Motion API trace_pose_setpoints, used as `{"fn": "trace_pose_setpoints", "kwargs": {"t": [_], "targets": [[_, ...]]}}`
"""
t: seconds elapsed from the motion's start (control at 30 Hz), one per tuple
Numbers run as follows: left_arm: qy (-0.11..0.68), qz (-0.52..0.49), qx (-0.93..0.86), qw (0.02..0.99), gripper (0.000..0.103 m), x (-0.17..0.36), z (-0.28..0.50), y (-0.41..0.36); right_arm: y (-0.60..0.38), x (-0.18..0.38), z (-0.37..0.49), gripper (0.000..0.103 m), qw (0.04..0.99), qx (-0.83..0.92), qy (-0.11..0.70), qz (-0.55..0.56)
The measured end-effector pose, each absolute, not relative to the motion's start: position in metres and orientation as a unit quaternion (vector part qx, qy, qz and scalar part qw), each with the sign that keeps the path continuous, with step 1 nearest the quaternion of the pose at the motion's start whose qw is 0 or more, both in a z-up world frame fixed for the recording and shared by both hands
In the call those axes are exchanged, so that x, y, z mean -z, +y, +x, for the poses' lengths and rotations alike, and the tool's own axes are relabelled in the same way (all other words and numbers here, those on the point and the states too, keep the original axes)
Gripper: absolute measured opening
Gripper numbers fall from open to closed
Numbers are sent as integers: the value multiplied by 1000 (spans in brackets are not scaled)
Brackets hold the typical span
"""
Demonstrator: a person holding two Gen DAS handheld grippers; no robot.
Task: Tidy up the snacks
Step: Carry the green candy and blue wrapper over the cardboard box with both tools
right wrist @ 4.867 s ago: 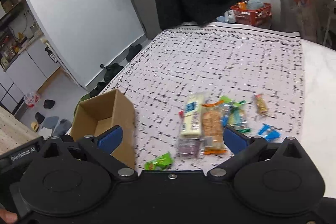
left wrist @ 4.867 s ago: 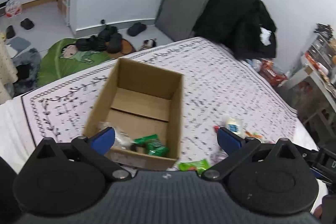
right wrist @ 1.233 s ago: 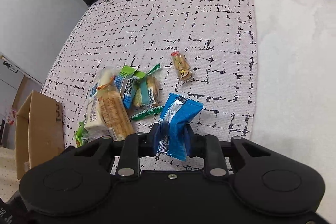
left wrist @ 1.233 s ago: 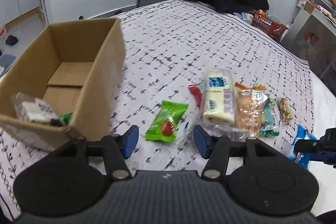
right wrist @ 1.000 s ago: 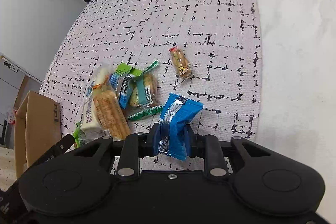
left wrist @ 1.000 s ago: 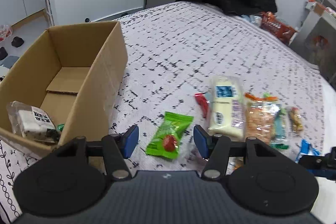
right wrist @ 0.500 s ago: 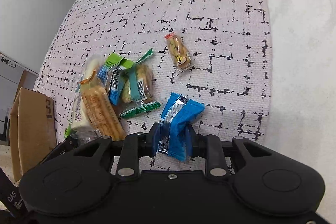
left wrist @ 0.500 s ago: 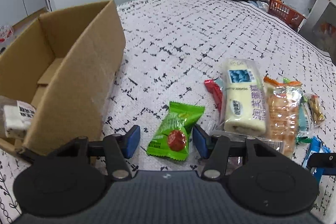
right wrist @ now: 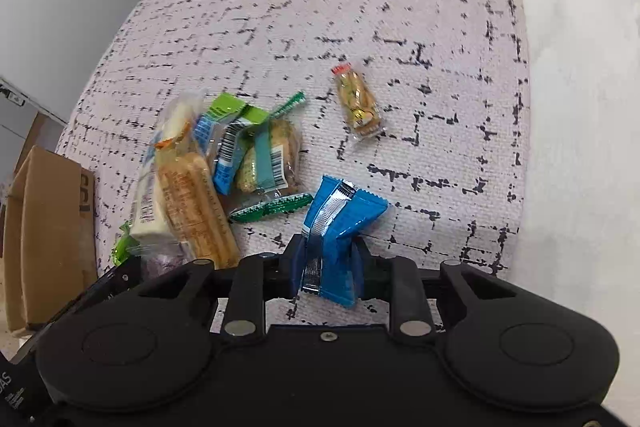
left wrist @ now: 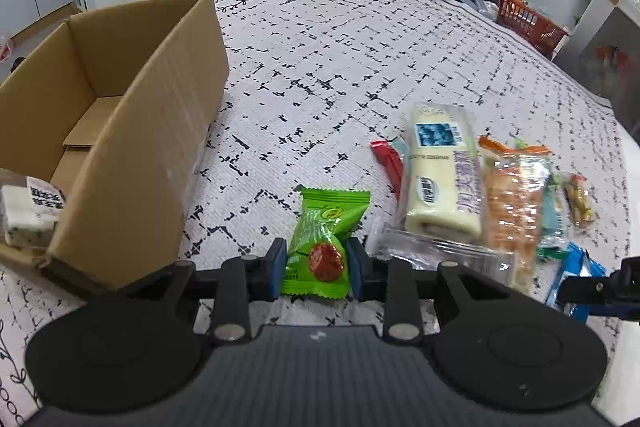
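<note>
Low in frame, the left gripper [left wrist: 316,263] was closing across the light, crinkly green packet [left wrist: 322,239] mid-body, while the right gripper [right wrist: 326,263] pinched the soft blue packet [right wrist: 338,227].

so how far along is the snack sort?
Early. Done: one white wrapped snack lies in the cardboard box. In hand: the right tool is shut on the blue packet; the left tool is closing around the green packet. Left: the white roll, orange crackers, small nut pack and others on the cloth.
</note>
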State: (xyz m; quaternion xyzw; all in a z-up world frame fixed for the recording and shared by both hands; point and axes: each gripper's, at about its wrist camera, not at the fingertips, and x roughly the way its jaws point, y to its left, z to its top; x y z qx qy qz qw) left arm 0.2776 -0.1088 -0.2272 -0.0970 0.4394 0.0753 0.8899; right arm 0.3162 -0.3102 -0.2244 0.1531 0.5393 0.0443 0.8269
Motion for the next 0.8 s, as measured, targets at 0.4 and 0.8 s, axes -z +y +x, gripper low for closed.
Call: {"fn": "trace_pose_setpoints", "kwargs": {"t": [0.4,0.8], "targets": [[404,-116,-54,906,26,176,253,-100,-306,178,280,24,855,-46,494,154],[364,-131,-42,921,26,125,229,-75,-275,136,254,23,872,-69,456,163]]}}
